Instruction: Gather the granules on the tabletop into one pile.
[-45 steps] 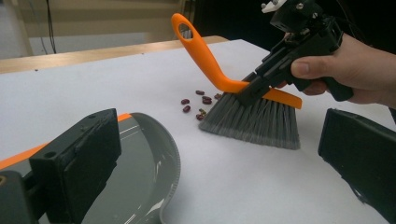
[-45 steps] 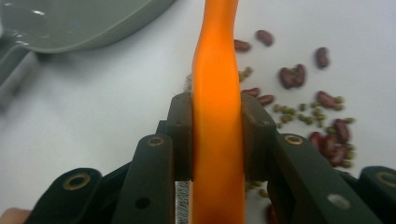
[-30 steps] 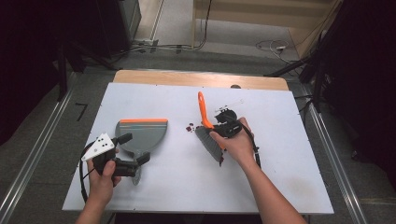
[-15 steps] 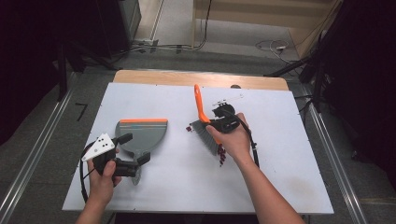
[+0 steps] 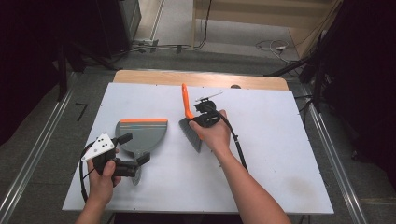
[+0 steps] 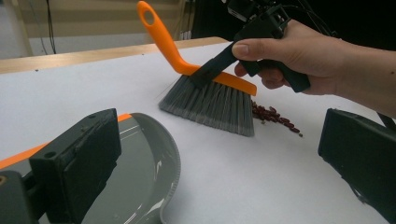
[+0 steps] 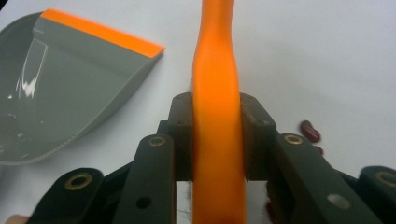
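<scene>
**High view: brush held over the beans, dustpan lying flat**

High view shows us a white table [image 5: 280, 154] with a grey dustpan [image 5: 142, 135] lying flat at left of centre, its orange front edge turned toward the far side. We hold the left gripper [image 5: 135, 150] just at the near end of the dustpan. In the left gripper view its two black jaws stand wide apart, one at each side of the picture, with nothing between them; we read this gripper as released. The curved rear wall of the dustpan [image 6: 154, 168] lies just behind the jaw on the left of that picture.

We hold the right gripper [image 5: 198, 116] near the middle of the table. In the right gripper view its jaws press on both sides of the orange handle of the brush [image 7: 217, 116], so this gripper is clenched on the brush. The handle rises toward the far side of the table and ends in a loop. The grey bristles [image 6: 210, 105] point down and their tips meet the table top.

A small heap of dark red beans [image 6: 275, 119] lies on the table just beside the bristles, on the side away from the dustpan. The brush stands apart from the dustpan, with bare table between them.
</scene>
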